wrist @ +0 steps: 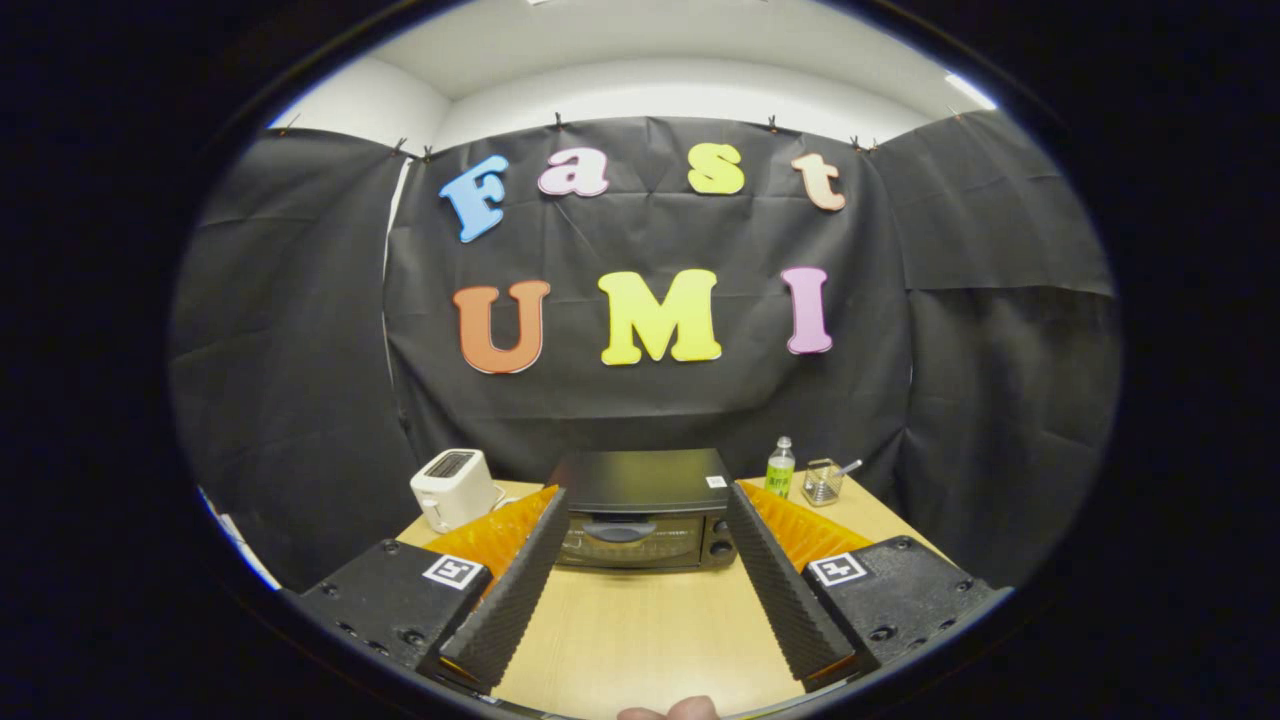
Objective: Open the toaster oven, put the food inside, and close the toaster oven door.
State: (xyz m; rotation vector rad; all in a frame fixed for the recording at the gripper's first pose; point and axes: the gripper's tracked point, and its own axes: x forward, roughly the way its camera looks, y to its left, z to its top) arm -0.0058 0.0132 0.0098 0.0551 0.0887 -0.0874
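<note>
The gripper (pixel 645 510) hangs wide open above the wooden table (pixel 650 630), nothing between its fingers, aimed squarely at the toaster oven (pixel 640 510) just beyond the fingertips. The oven door (pixel 620 540) is shut, its handle facing the gripper, so this fits either a door waiting to be pulled or one closed again. I can't make out any food through the glass. Beyond the left finger stands a white toaster (pixel 453 487); beyond the right, a green bottle (pixel 780 468) and a wire holder (pixel 822 481).
</note>
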